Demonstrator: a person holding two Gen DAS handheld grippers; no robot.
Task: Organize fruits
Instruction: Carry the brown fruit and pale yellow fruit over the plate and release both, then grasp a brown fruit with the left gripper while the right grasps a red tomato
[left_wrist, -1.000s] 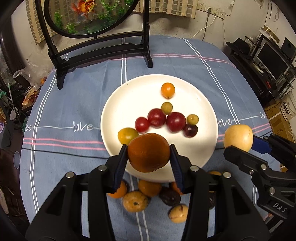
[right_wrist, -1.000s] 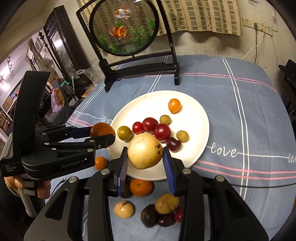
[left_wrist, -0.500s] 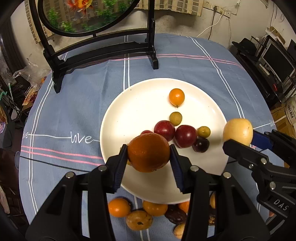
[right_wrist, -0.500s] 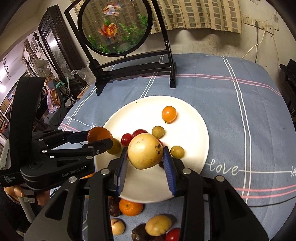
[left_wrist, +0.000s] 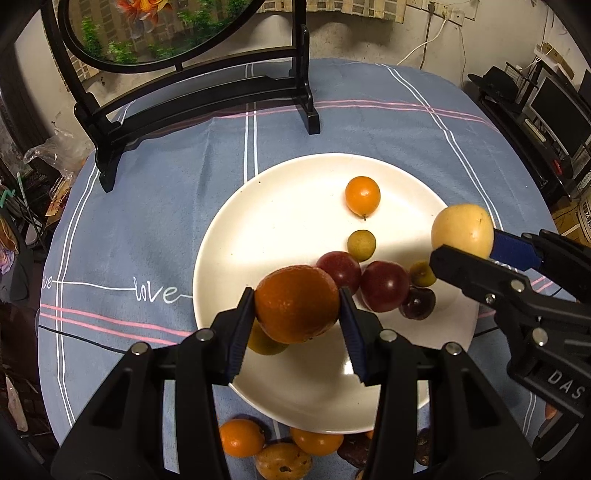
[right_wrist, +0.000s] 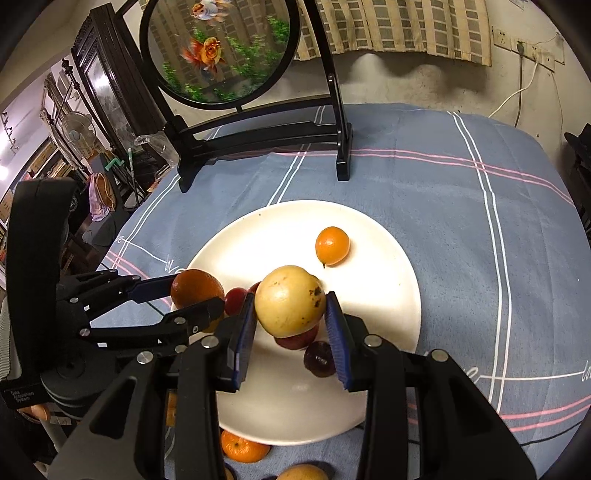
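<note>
- Matte black plastic forms both tools, with ribbed blue pads lining the inner faces of their fingers and silver screw heads along the arms.
- The left gripper (left_wrist: 297, 308) is clamped on a dark orange (left_wrist: 297, 303), round with a finely pitted, dull rind, held above the near left part of the plate (left_wrist: 280, 221).
- The right gripper (right_wrist: 290, 314) is clamped on a pale yellow fruit (right_wrist: 290, 299), smooth and roundish with small brown blemishes, held over the middle of the plate.
- The plate is white, round, glossy and shallow, with a few dark specks near its far rim.
- On it lie a small glossy orange fruit (left_wrist: 362, 195) toward the far side, a small olive-green one (left_wrist: 361, 245), two smooth dark red plums (left_wrist: 384, 286) touching each other, and a nearly black plum (left_wrist: 417, 303) just beside them.
- More fruit rests on the cloth by the plate's near rim, including a small tangerine (left_wrist: 241, 437) and a brown-spotted fruit (left_wrist: 283, 460).
- The tablecloth (left_wrist: 147, 206) is soft blue-grey fabric crossed by white and pink lines, with "love" stitched in white.
- Behind the plate stands a round screen (right_wrist: 219, 51) painted with goldfish in a black lacquered frame.
</note>
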